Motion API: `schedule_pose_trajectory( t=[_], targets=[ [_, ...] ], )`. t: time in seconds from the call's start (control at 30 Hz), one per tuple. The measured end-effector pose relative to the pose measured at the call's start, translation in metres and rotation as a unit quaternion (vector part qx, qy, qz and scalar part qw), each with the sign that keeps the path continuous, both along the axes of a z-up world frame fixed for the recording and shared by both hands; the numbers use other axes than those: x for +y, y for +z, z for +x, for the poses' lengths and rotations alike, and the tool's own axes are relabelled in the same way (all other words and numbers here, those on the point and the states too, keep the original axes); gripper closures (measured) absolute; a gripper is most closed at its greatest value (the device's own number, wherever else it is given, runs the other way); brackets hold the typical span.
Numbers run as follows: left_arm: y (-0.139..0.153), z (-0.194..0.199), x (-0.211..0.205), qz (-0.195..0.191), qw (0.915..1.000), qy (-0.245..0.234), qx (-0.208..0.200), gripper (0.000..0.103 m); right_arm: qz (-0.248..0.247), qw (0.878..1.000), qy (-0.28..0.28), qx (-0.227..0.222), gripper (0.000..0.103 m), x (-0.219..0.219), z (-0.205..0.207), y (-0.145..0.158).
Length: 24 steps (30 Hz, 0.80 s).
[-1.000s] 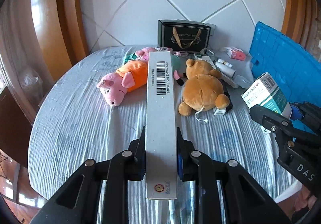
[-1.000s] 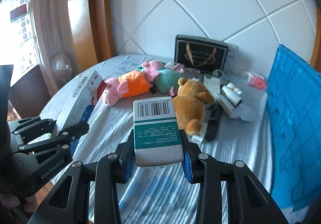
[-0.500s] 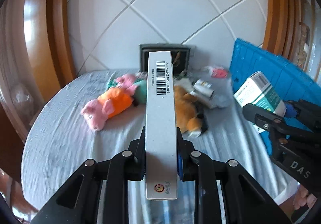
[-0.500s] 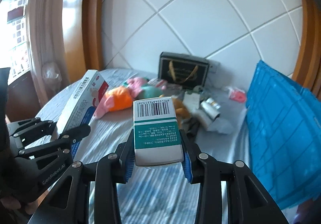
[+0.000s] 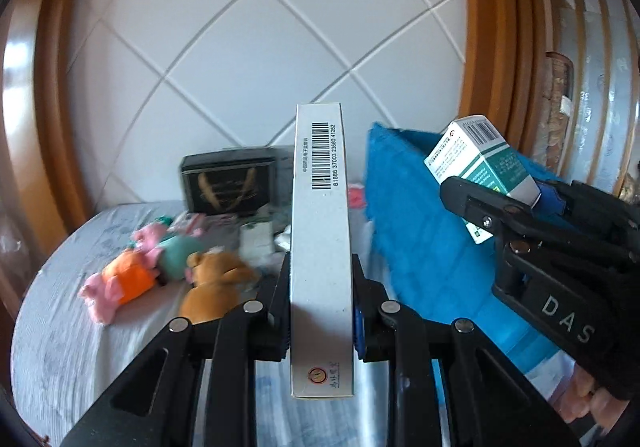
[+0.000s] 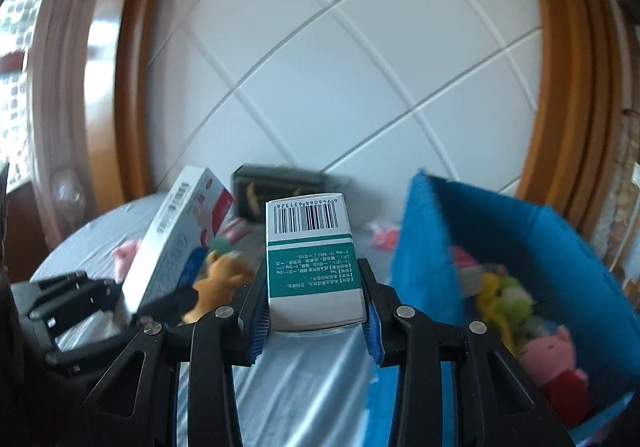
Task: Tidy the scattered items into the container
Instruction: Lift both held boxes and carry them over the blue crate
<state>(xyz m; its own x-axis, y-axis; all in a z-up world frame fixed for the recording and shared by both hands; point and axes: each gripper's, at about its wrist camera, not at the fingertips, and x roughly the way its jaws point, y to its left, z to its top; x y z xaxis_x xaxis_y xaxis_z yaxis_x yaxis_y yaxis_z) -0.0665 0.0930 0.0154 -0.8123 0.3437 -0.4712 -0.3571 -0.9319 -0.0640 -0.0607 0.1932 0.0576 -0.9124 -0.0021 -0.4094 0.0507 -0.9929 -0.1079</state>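
The blue container [image 6: 520, 247] stands open at the right edge of the round table [image 5: 60, 327], its near wall rising just right of both held boxes. Inside it, the right wrist view shows a pink plush in a red outfit [image 6: 560, 359] against the near right wall and a yellow-green fuzzy toy [image 6: 504, 299] behind it; other contents further in are blurred beyond naming, and the bin's near corner is cut off by the frame.

The right gripper [image 6: 316, 311] is clamped on a green-and-white carton [image 6: 312, 259], barcode end pointing away, held above the cloth just left of the container's wall. The left gripper [image 5: 320, 311] is closed on a long white box [image 5: 320, 247], gripped by its narrow sides near one end so that it juts forward, barcode up; its broad faces are hidden in its own view, though the other camera shows red and blue print on one. Part of the person's hand [image 5: 596, 399] shows under the right tool.

Still on the table, toward its middle and far side, lie an orange-clad pink pig plush [image 5: 116, 287], a teal-bodied plush [image 5: 176, 251] and a brown teddy bear [image 5: 212, 283], close together. Behind them a black gift box [image 5: 228, 187] stands at the far edge by the tiled wall [image 5: 240, 47]. Small packets near it are smeared by motion.
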Motion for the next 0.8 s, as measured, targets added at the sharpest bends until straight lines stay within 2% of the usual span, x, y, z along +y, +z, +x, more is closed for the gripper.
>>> schedule_pose_trajectory(
  t=[0.33, 0.6, 0.77, 0.8],
  targets=[
    [0.034, -0.005, 0.119, -0.010, 0.9995, -0.019, 0.024, 0.081, 0.006, 0.999, -0.037, 0.014, 0.065, 0.130, 0.001, 0.032],
    [0.037, -0.020, 0.208, -0.024, 0.9971, -0.054, -0.047, 0.081, 0.014, 0.998, -0.061, -0.015, 0.065, 0.211, -0.023, 0.032],
    [0.033, -0.040, 0.257, -0.049, 0.9912, -0.075, -0.098, 0.081, 0.007, 0.997, -0.069, -0.042, 0.065, 0.256, -0.042, 0.030],
    [0.031, -0.045, 0.266, -0.057, 0.9891, -0.078, -0.112, 0.081, 0.001, 0.996, -0.070, -0.059, 0.065, 0.268, -0.052, 0.028]
  ],
)
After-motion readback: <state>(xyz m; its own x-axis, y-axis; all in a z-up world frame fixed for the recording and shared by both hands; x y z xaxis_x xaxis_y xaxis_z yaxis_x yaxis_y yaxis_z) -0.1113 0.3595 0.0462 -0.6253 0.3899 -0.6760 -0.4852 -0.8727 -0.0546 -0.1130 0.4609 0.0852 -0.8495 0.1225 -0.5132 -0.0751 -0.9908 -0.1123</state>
